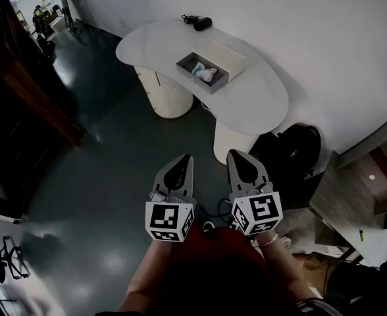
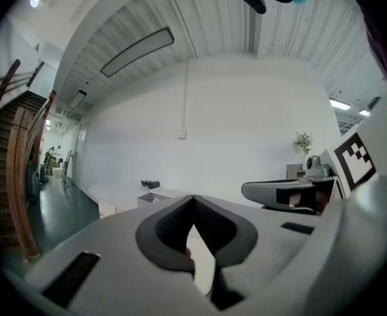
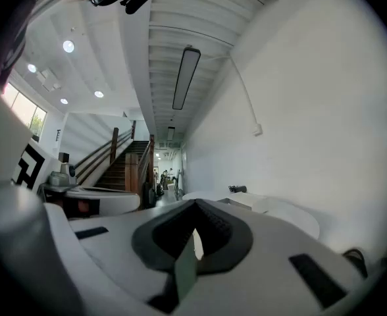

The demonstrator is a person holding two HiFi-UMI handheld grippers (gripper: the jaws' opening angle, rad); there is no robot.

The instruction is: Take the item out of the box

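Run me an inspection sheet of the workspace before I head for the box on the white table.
Surface: white curved table, mostly bare.
Job's things: open grey box on the table; a pale item lies inside, not yet taken out.
Clutter: small black device at the table's far edge.
Grippers: left gripper and right gripper both shut and empty, side by side close to the person, well short of the table.
Cables: black cord bunched beside the black device.
Surroundings: dark glossy floor; black bag beside the table; wooden staircase to the left.
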